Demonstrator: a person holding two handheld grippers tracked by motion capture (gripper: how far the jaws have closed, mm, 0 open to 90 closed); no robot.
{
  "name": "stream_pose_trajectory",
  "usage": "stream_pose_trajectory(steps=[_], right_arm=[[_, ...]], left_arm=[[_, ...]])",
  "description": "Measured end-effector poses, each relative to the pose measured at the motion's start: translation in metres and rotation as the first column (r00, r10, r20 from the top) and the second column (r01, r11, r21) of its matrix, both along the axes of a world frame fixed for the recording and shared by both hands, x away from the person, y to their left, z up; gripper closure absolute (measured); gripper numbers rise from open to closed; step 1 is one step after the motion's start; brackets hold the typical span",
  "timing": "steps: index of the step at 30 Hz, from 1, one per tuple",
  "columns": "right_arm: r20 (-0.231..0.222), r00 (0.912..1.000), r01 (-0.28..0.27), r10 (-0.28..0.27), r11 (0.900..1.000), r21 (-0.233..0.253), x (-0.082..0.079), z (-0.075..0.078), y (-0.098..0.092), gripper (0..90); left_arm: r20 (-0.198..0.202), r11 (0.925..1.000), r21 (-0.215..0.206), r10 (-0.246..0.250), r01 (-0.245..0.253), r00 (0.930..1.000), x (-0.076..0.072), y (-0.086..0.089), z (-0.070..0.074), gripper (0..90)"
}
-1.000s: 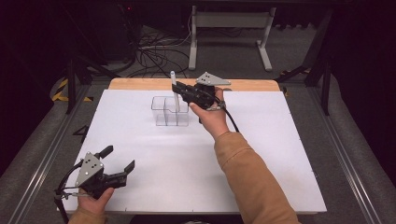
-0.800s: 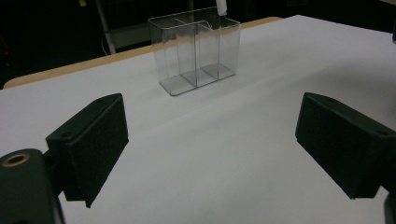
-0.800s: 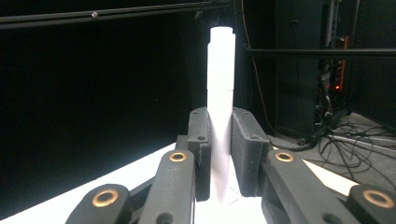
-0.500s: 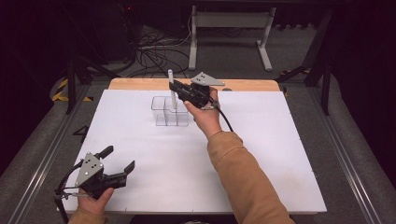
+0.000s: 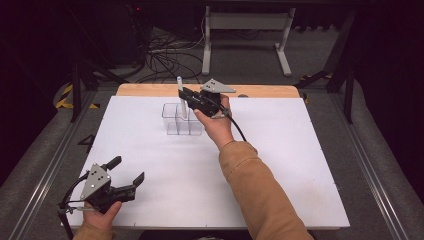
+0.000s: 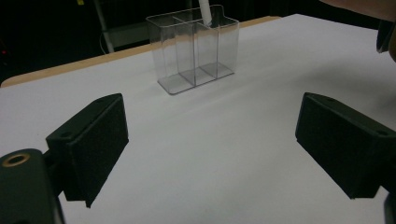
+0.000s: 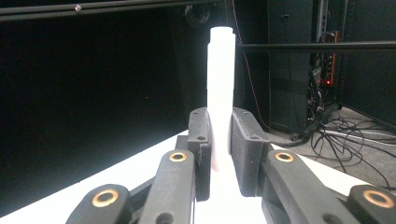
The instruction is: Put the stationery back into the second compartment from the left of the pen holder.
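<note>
My right gripper [image 5: 187,96] fingers clamp a white tube [image 7: 220,84] over the clear organizer [image 5: 181,120]; left gripper [image 5: 125,176] fingers spread wide, holding nothing.

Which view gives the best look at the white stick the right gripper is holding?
The right gripper view: the white stick stands upright, close up, clamped between the right gripper fingers. In the high view it is a small sliver over the clear organizer. The left gripper view catches just its lower end in a rear compartment.
</note>
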State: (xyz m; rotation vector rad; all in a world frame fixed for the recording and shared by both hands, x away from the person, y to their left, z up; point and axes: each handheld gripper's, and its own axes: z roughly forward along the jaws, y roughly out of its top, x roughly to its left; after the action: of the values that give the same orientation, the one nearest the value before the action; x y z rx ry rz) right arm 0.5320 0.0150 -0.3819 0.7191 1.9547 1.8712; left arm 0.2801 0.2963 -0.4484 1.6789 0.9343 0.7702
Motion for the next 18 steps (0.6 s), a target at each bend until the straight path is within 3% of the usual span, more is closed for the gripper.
stream_pose_trajectory(steps=[8, 14, 18], right_arm=[[-0.018, 0.9998, -0.011, 0.011, 0.999, -0.03, 0.0012, -0.0048, 0.004, 78.5], [-0.028, 0.9996, -0.004, 0.002, 0.997, -0.072, -0.0003, -0.0064, 0.0014, 53.9], [0.0, 1.0, 0.004, -0.004, 0.998, -0.069, -0.0052, 0.0016, -0.003, 42.8]], left_arm=[[-0.003, 1.0, 0.001, -0.004, 0.004, 1.0, 0.001, -0.0003, 0.0001, 10.1], [-0.006, 1.0, 0.001, -0.009, 0.009, 0.9999, 0.0016, -0.001, 0.0004, 10.1], [-0.004, 1.0, -0.005, -0.008, 0.008, 1.0, 0.0017, -0.0013, 0.0004, 10.1]])
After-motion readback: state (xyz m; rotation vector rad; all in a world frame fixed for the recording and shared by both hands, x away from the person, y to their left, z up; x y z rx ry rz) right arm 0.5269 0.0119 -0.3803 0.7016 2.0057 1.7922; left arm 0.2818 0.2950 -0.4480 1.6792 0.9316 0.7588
